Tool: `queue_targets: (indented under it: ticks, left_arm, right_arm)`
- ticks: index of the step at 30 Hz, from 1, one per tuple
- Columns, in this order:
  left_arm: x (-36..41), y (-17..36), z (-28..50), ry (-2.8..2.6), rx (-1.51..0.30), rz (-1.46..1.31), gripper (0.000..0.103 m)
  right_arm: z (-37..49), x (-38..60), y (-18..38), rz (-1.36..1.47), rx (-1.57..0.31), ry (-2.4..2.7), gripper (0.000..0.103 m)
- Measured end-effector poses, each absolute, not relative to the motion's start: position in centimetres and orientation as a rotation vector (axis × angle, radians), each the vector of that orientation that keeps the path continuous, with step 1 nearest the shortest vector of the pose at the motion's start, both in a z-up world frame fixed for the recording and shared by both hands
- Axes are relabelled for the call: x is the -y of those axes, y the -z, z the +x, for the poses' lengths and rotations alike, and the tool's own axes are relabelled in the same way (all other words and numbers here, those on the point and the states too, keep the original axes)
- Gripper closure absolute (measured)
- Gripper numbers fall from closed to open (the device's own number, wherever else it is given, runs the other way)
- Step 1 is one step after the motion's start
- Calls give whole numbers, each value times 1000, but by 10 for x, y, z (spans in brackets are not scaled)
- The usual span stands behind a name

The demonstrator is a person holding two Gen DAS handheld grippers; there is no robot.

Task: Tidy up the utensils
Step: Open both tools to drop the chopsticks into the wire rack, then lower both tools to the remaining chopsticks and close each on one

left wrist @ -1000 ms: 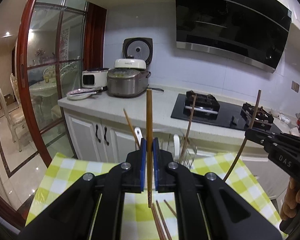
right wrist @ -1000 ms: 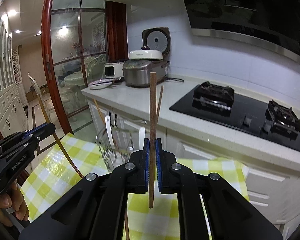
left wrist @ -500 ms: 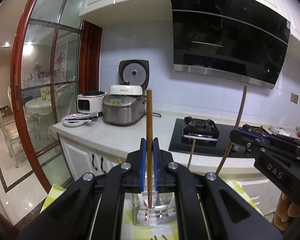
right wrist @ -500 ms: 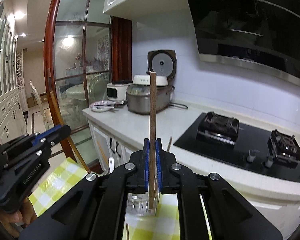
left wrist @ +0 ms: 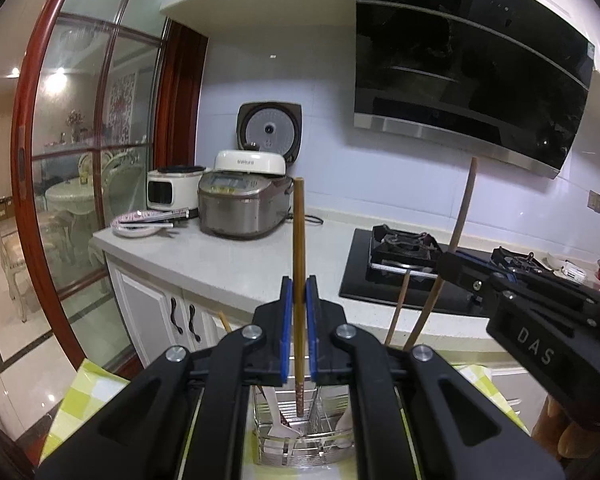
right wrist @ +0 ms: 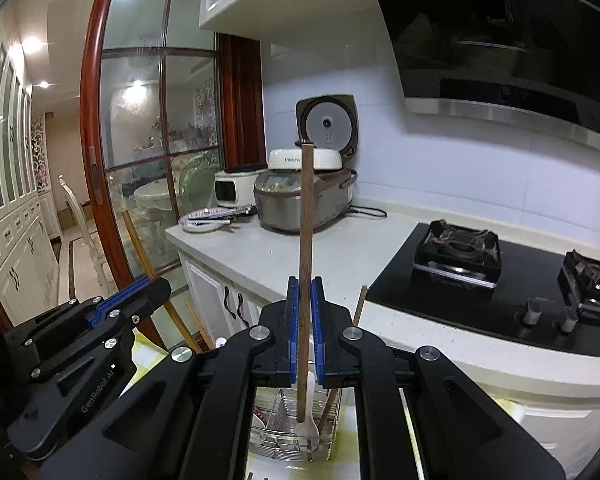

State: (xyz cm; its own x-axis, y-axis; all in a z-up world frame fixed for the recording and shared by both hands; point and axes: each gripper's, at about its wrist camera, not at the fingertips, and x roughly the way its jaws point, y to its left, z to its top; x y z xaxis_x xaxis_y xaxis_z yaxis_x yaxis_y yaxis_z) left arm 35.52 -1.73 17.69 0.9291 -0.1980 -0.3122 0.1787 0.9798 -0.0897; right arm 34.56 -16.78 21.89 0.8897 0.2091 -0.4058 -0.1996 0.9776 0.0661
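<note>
the desk [left wrist: 84, 400] under its yellow-and-white checked cloth lies below and ahead of both tools, and on it, just beyond the fingertips, stands the silver wire utensil basket [left wrist: 300, 446], already holding white plastic spoons [right wrist: 306, 424] and a few brown chopsticks. the left hand-held gripper [left wrist: 299, 320] is clamped on a light brown wooden chopstick [left wrist: 299, 240], and the right hand-held gripper [right wrist: 305, 328] is clamped on a darker brown wooden chopstick [right wrist: 305, 220]. each stick stands nearly upright, its long axis crossing the jaws top to bottom, with the lower tip hanging just above the basket's open top, directly ahead and below. both hands look about equally near. the coming move likely turns on that line: lower each stick straight down its own axis into a compartment; which one i cannot tell.
</note>
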Motion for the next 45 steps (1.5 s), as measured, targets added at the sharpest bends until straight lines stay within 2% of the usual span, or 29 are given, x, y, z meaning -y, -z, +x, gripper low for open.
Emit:
queue_targets:
  ticks: [19,21,24,26,27,30,32,34,39,45]
  left_arm:
    - [13,-98,373,197,-465,-104,96]
    - [10,-95,372,194,-468,-114,92]
    - [9,-94,368,186,-466,-109,81]
    - [6,-96,364,179,-461,-112,69]
    - [5,-97,361,175,-457,-115,67]
    - [1,-101,352,164,-447,-118,61]
    - [-5,-104,342,154,-439,-123,58]
    - [-8,-106,333,148,-437,-127,57]
    - [-21,-103,296,111,-438,-141,50]
    - [-27,-61,258,103,-550,-139,50]
  right_arm:
    - [369,168,-123,54,-564,-218,94]
    - [370,172,-114,66,-578,-202,94]
    - [368,177,-107,69,-592,-184,93]
    - [366,181,-106,73,-596,-173,92]
    - [364,183,-106,76,-598,-166,92]
    - [354,192,-106,85,-596,-135,79]
    - [345,199,-107,90,-590,-115,63]
    - [332,207,-106,92,-582,-92,53]
    - [297,224,-98,114,-596,-50,40]
    - [249,219,-54,123,-684,-65,36]
